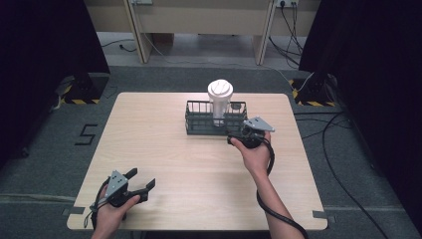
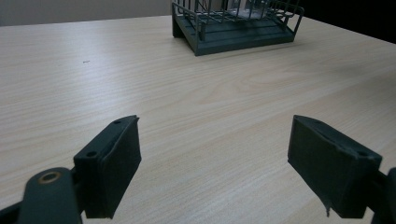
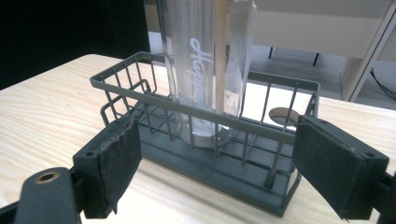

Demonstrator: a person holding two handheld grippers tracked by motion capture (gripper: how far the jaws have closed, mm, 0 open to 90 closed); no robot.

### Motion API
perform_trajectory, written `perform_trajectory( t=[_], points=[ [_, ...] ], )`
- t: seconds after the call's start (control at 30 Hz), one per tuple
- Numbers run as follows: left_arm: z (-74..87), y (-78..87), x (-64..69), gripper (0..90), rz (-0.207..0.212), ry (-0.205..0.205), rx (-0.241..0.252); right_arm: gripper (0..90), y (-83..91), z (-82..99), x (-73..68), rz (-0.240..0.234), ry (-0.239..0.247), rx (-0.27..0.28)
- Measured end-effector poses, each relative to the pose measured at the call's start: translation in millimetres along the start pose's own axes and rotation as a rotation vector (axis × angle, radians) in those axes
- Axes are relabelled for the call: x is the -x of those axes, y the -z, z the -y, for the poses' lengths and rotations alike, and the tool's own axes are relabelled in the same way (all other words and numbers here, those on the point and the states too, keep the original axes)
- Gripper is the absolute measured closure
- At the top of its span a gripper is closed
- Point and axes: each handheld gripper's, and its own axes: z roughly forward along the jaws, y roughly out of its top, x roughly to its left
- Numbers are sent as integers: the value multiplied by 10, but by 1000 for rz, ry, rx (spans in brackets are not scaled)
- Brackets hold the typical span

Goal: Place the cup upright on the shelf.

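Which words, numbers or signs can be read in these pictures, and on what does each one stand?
"5": dark figure on the grey floor, left of the table.
"Happ…": white script running up the clear tumbler in the wire rack; its end is cut off by the picture's top edge.

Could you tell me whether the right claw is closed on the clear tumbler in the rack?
No, in the right gripper view the right claw is open in front of the wire rack, clear of the tumbler.

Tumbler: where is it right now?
In the high view the tumbler stands upright inside the wire rack at the table's far middle, toward the rack's right end, just beyond the open right gripper.
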Motion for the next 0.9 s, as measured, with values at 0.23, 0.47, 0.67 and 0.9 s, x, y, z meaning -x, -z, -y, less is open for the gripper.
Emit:
perform_trajectory(
  t=[0.23, 0.47, 0.67, 0.9],
  points=[
    [0, 0, 2, 166, -1, -2, 0, 166, 115, 52, 19, -4, 3, -4],
    [0, 0, 1, 166, -2, -3, 1, 167, 216, 121, 31, -4, 3, -10],
    [0, 0, 2, 166, -2, -4, 0, 167, 294, 175, 22, -8, 11, -16],
    [1, 1, 2, 166, -2, -5, -1, 168, 401, 254, 47, -5, 9, -21]
  ],
)
